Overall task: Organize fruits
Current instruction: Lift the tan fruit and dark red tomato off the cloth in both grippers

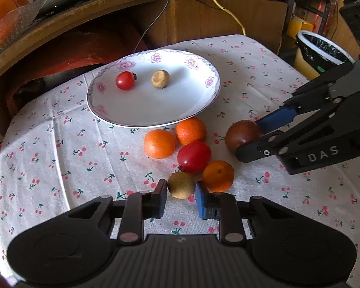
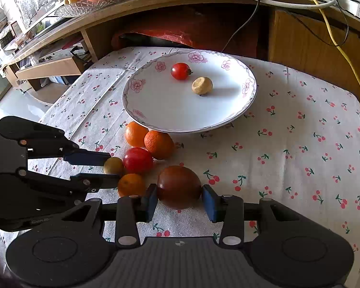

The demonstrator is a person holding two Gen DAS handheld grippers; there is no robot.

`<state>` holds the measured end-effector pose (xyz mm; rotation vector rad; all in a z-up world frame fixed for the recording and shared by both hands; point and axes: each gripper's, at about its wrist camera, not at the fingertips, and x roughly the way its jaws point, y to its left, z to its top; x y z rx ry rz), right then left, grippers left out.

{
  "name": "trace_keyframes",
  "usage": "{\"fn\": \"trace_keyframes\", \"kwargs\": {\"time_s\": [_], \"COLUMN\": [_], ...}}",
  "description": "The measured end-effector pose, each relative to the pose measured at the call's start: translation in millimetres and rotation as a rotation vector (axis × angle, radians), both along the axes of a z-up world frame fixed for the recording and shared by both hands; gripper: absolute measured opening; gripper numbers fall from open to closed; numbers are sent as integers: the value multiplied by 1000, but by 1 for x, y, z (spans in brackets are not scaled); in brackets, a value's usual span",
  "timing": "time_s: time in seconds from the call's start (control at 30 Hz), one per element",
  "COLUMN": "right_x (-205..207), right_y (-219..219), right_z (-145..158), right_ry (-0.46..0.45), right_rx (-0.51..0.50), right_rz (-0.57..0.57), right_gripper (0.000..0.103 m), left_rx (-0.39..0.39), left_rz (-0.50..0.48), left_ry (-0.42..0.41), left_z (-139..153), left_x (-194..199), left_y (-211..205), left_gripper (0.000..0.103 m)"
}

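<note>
Black tongs [image 1: 181, 198], blue pads [image 1: 201, 204]

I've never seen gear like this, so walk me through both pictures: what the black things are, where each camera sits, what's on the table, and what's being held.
No robot here: a person holds two hand-held grippers, each with a camera looking along its fingers. One view comes from the left gripper, the other from the right gripper. On the cherry-print tablecloth a plate holds a small tomato and a tan fruit. Beside it lie three oranges, a red tomato, a tan longan and a dark tomato. The left gripper stands open around the longan; the right brackets the dark tomato, grip unclear.
</note>
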<state>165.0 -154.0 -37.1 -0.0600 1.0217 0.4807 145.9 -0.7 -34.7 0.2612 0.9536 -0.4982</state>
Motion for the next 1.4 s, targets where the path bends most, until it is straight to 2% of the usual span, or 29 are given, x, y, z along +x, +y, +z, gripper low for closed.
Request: {"fn": "trace_keyframes", "kwargs": {"time_s": [0.6,0.93,1.4], "right_x": [-20,-17,-14], "right_y": [0,2,2], "right_z": [5,2,-1], "right_ry": [21,12,17], "right_rx": [-55,-48,-37], "right_rz": [55,53,49], "right_gripper": [34,37,37], "left_rx": [20,51,39], "left_rz": [-2,-19,-9], "left_ry": [27,14,16], "left_z": [7,1,1], "left_x": [-15,-13,-13], "left_y": [15,9,10], "left_gripper": [33,33,34]}}
